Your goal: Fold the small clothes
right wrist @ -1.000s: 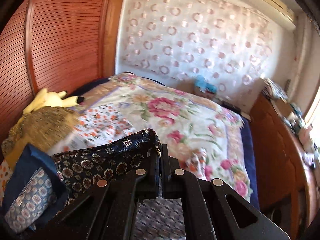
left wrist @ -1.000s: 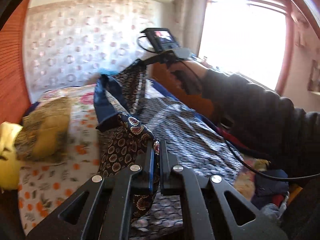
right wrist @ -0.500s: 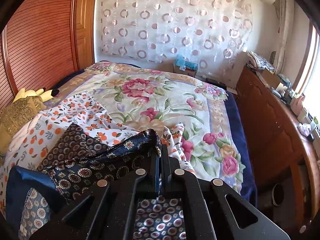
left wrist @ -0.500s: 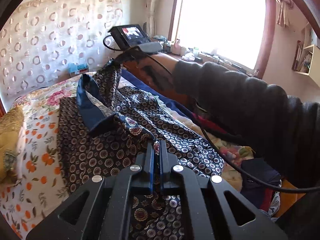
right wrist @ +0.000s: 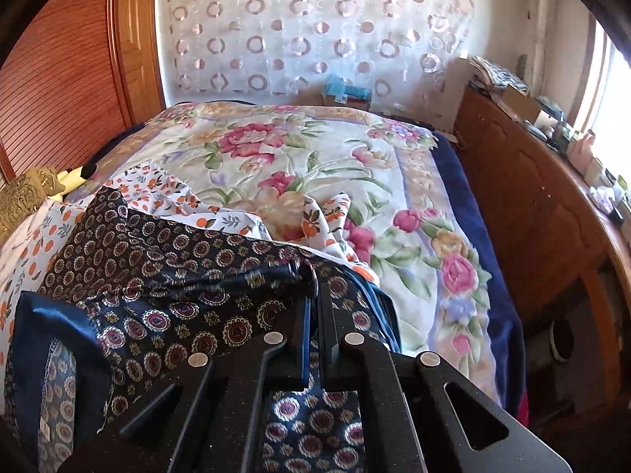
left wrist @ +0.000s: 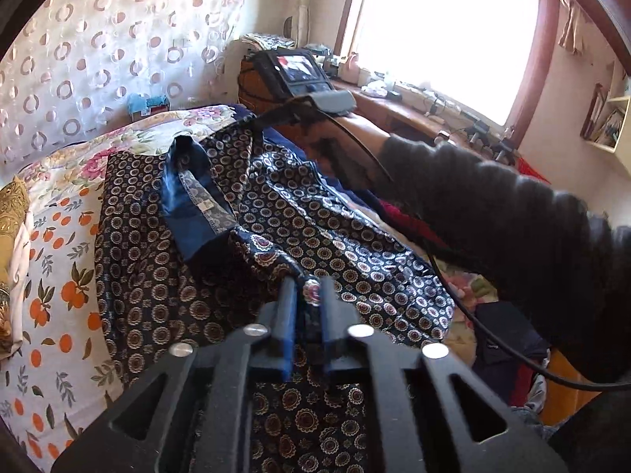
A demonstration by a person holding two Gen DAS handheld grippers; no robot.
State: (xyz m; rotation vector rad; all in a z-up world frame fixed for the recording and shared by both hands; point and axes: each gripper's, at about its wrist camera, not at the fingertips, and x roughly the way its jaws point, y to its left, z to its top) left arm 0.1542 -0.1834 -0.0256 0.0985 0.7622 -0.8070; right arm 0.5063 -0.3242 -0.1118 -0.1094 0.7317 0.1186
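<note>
Left gripper [left wrist: 307, 289] fingers are opening, a fold of the shirt [left wrist: 150, 276] between them. Right gripper [right wrist: 314, 289] fingers, opening, pinch the shirt's edge, lower centre, over the bed [right wrist: 315, 146].

Big bed w/ a flower blanket [right wrist: 315, 149]. White sheet w/ orange fruits [left wrist: 51, 276] at 9 o'clock. Gold cushion [right wrist: 23, 197] far left, yellow soft toy [right wrist: 73, 175] just beside it. Curtain w/ rings [right wrist: 295, 31] at 12. Wood dresser [right wrist: 532, 205] at 3, bright window [left wrist: 445, 31] above.
</note>
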